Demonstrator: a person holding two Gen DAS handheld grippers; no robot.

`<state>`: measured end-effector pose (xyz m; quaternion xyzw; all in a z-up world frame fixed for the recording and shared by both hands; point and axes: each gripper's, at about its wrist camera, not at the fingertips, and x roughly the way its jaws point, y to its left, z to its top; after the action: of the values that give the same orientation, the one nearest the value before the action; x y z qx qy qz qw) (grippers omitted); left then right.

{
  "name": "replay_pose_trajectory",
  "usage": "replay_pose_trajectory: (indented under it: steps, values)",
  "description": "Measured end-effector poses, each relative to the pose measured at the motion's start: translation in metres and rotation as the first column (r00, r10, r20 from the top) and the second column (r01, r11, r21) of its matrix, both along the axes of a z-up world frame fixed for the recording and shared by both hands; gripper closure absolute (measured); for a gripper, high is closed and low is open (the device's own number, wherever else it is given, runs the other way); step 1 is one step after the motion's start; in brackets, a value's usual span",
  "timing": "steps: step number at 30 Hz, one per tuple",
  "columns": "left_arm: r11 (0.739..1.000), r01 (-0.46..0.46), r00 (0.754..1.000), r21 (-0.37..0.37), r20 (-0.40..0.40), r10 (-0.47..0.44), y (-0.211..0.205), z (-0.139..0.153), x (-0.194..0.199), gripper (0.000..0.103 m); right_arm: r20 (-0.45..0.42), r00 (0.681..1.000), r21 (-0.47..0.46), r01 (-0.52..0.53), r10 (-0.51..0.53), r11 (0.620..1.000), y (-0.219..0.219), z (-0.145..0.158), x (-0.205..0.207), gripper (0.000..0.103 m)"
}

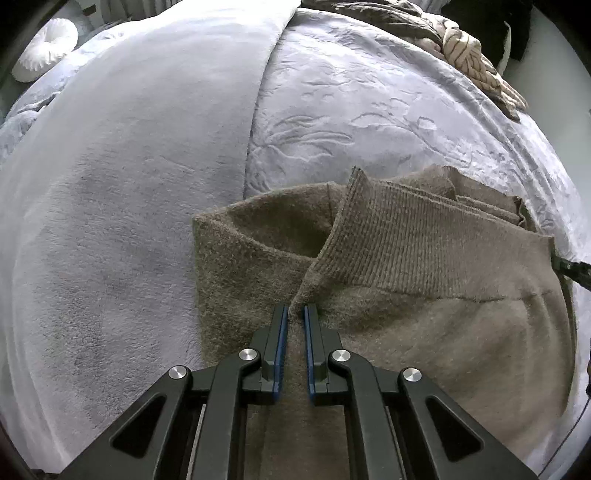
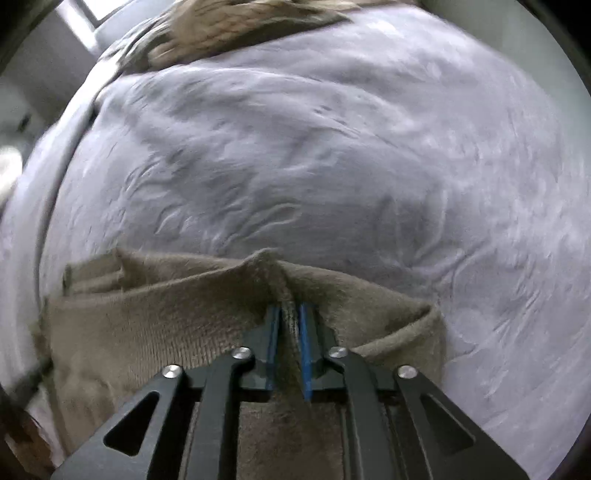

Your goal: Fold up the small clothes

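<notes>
A small brown knit garment [image 1: 424, 325] with a ribbed band [image 1: 406, 243] lies on a lilac-grey bedspread [image 1: 369, 110]. My left gripper [image 1: 294, 314] is shut on a pinch of its fabric beside the ribbed band, near the garment's left side. In the right wrist view the same garment [image 2: 147, 325] lies low in the frame. My right gripper [image 2: 288, 314] is shut on a raised fold of its edge. The tip of the right gripper [image 1: 570, 267] shows at the garment's right edge in the left wrist view.
A smooth grey blanket [image 1: 129, 184] covers the bed's left half. A white round cushion [image 1: 46, 50] lies at the far left. A pile of brown and beige patterned cloth [image 1: 469, 55] lies at the far edge of the bed; it also shows in the right wrist view [image 2: 236, 22].
</notes>
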<state>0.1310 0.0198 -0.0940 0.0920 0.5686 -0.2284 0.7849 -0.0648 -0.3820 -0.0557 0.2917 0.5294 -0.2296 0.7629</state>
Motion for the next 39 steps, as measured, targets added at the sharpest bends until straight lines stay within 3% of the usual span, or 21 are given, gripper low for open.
replay_pose_trajectory:
  steps: [2,5,7,11,13,15,17,18,19,21,24,27,29,30,31,32,33,37,39]
  values:
    - [1.0,0.004,1.0,0.003,-0.001,-0.004,0.0,0.001,-0.001,0.094,0.024,0.997,0.032,0.069,-0.07,0.997,-0.003,0.003,-0.01,0.068]
    - [1.0,0.008,1.0,-0.004,-0.018,-0.008,0.005,0.005,-0.001,0.094,0.019,0.995,-0.018,0.096,-0.096,0.995,0.01,0.019,-0.021,0.062]
    - [1.0,0.011,0.999,-0.013,-0.032,-0.011,0.017,0.009,-0.004,0.094,0.063,0.995,0.002,0.083,-0.083,0.997,0.027,0.034,-0.03,0.054]
    - [1.0,0.01,1.0,0.025,-0.021,-0.01,0.038,0.019,-0.015,0.094,0.171,0.985,0.178,0.0,-0.031,0.984,0.086,0.044,-0.044,0.048]
    - [1.0,0.005,1.0,0.031,-0.03,-0.004,0.05,0.022,-0.021,0.094,0.202,0.979,0.303,-0.061,-0.002,0.951,0.123,0.036,-0.047,0.047]
    - [0.998,-0.002,0.999,0.058,-0.036,0.005,0.059,0.024,-0.026,0.093,0.214,0.977,0.437,-0.109,0.014,0.893,0.16,0.021,-0.053,0.047]
    - [0.998,-0.004,0.999,0.067,-0.045,0.007,0.069,0.025,-0.033,0.048,0.206,0.978,0.556,-0.132,0.018,0.821,0.196,0.003,-0.055,0.047]
    - [0.998,-0.022,0.999,0.066,-0.036,0.025,0.077,0.028,-0.038,0.005,0.193,0.981,0.602,-0.131,0.015,0.788,0.213,-0.007,-0.056,0.047]
    - [0.998,-0.037,0.999,0.06,-0.014,0.038,0.081,0.032,-0.041,0.0,0.181,0.983,0.636,-0.125,0.011,0.761,0.227,-0.015,-0.062,0.047]
    - [0.998,-0.031,1.0,0.059,0.005,0.03,0.089,0.037,-0.049,0.0,0.151,0.989,0.695,-0.1,-0.009,0.712,0.251,-0.032,-0.066,0.047]
    - [0.999,-0.033,0.999,0.037,-0.038,0.035,0.099,0.036,-0.056,0.0,0.112,0.991,0.751,-0.039,-0.069,0.659,0.266,-0.052,-0.069,0.042]
    - [1.0,-0.014,0.994,-0.008,-0.11,0.013,0.104,0.03,-0.063,0.002,0.096,0.985,0.772,0.019,-0.145,0.635,0.271,-0.061,-0.075,0.042]
    - [0.999,0.013,0.986,-0.047,-0.165,-0.021,0.106,0.024,-0.069,0.015,0.099,0.974,0.779,0.053,-0.205,0.625,0.267,-0.063,-0.083,0.042]
    - [0.998,0.024,0.982,-0.052,-0.188,-0.033,0.103,0.019,-0.071,0.027,0.101,0.965,0.787,0.071,-0.242,0.613,0.261,-0.064,-0.083,0.042]
    - [0.998,0.036,0.977,-0.056,-0.21,-0.047,0.099,0.014,-0.074,0.036,0.105,0.956,0.799,0.082,-0.273,0.595,0.259,-0.066,-0.082,0.052]
    - [0.997,0.049,0.972,-0.058,-0.228,-0.061,0.096,0.009,-0.075,0.061,0.106,0.951,0.802,0.09,-0.289,0.591,0.256,-0.067,-0.08,0.084]
    - [0.996,0.065,0.964,-0.068,-0.255,-0.081,0.092,0.002,-0.077,0.088,0.098,0.955,0.792,0.095,-0.279,0.603,0.255,-0.067,-0.077,0.095]
    - [0.993,0.082,0.961,-0.087,-0.256,-0.102,0.09,0.002,-0.08,0.091,0.107,0.981,0.723,0.035,-0.162,0.69,0.259,-0.052,-0.07,0.095]
    - [0.991,0.095,0.965,-0.097,-0.237,-0.115,0.096,0.011,-0.087,0.091,0.096,0.987,0.706,0.023,-0.127,0.708,0.263,-0.05,-0.074,0.095]
